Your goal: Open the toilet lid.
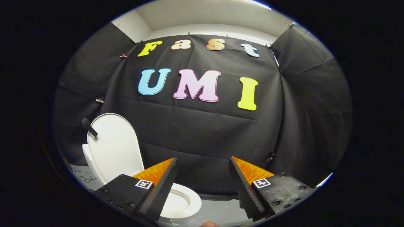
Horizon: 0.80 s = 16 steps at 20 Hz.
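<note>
Gripper view: gripper (202, 164) sits at the bottom centre of the frame, jaws spread wide, nothing between them, no contact with anything. Left finger (162, 189) and right finger (244, 189) are black with ribbed inner faces and orange backing; each carries a small square marker tag near its base.

Toilet lid (113, 148) is at lower left of the frame, raised and standing upright, white, leaning back against the toilet's rear part (86, 156). A short dark handle-like knob (89, 126) sticks out at the lid's upper left edge. Toilet seat (187, 201) and open bowl lie below the lid, lower centre-left, partly hidden behind the left finger. Lid is beyond and to the left of the left finger, apart from it.

Black cloth wall (202, 132) fills the middle and right of the frame behind the toilet. Pale floor (221, 211) shows between the fingers at bottom. White ceiling (205, 15) along the top.
</note>
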Motion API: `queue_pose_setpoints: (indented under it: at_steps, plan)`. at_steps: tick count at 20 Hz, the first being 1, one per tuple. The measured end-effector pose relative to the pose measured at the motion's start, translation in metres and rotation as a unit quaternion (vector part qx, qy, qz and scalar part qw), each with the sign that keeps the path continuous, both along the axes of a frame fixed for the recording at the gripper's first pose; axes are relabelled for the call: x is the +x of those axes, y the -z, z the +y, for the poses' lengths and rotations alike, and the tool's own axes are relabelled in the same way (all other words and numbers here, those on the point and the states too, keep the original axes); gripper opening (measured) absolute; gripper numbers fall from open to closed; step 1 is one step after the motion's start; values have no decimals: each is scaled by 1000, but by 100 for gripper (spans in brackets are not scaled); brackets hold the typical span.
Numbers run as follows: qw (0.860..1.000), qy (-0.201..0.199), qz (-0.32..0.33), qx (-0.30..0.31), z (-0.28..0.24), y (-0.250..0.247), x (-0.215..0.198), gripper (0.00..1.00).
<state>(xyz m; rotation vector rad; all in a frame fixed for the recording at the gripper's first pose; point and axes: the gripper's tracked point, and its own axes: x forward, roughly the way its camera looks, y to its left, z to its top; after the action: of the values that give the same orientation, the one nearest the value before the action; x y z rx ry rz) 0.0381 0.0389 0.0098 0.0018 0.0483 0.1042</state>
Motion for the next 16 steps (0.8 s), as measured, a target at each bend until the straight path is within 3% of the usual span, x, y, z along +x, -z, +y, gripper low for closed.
queue_pose_setpoints:
  at_steps: [16]
  plan:
    - [1000, -13, -3, -1, 6, -1, -4, 99]
